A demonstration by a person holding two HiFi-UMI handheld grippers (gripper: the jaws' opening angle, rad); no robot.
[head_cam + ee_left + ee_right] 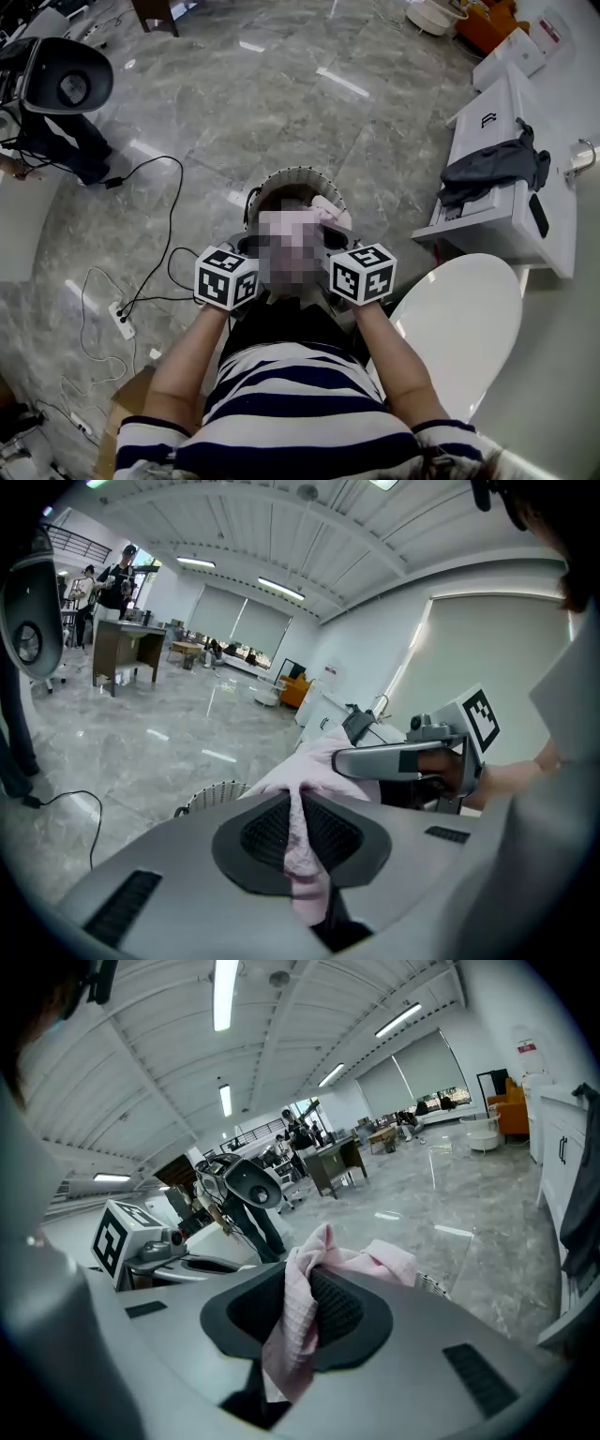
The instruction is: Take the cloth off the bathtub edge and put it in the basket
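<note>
Both grippers hold one pink cloth (pixel 328 212) just above a white woven basket (pixel 296 172) on the floor in front of me. In the left gripper view the left gripper (pixel 298 797) is shut on a fold of the pink cloth (pixel 302 855), and the basket (pixel 212 795) shows below it. In the right gripper view the right gripper (pixel 306 1277) is shut on another bunch of the cloth (pixel 298 1316); the basket (pixel 433 1285) peeks out past its jaws. The head view shows the two marker cubes (pixel 225 277) side by side; the fingertips are hidden there.
A white rounded bathtub edge (pixel 466 328) lies at my right. A dark grey cloth (pixel 494 165) is draped on a white cabinet (pixel 511 211) beyond it. Cables and a power strip (pixel 122 320) lie on the marble floor at left, near a cardboard box (pixel 125 405).
</note>
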